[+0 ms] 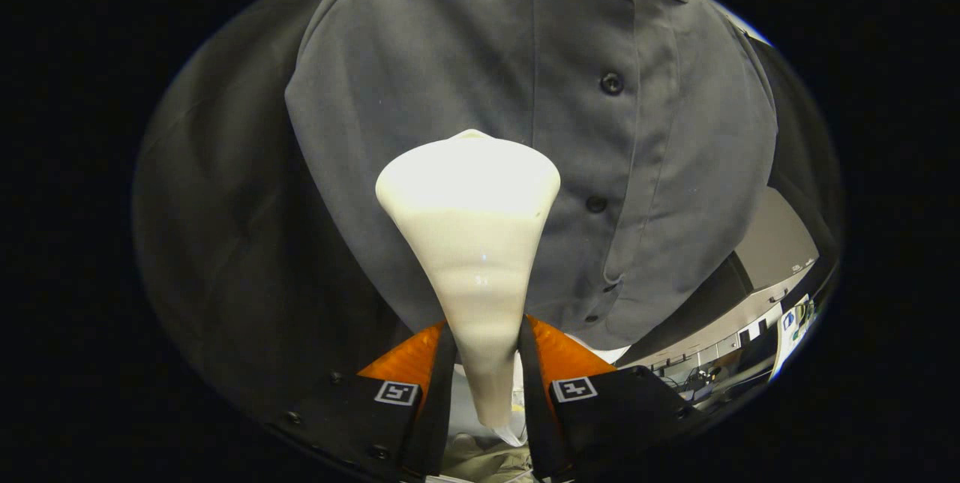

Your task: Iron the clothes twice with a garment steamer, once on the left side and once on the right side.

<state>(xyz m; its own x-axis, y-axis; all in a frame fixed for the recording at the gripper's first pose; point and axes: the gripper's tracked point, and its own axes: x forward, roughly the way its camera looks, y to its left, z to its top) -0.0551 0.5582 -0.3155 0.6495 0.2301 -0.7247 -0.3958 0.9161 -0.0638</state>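
A grey button-up shirt point(465, 70) hangs in front of me, its collar at the top and its button placket point(611, 85) running down right of the middle. My gripper point(486, 337) is shut on the white garment steamer point(472, 243), both fingers pressing its narrow handle. The steamer widens into a cone whose head sits against or just before the shirt's left front panel, left of the placket. The head's face is hidden from me.
Black cloth point(217, 228) hangs behind the shirt on the left. Past the shirt's lower right hem I see part of a room with pale walls and furniture point(757, 318).
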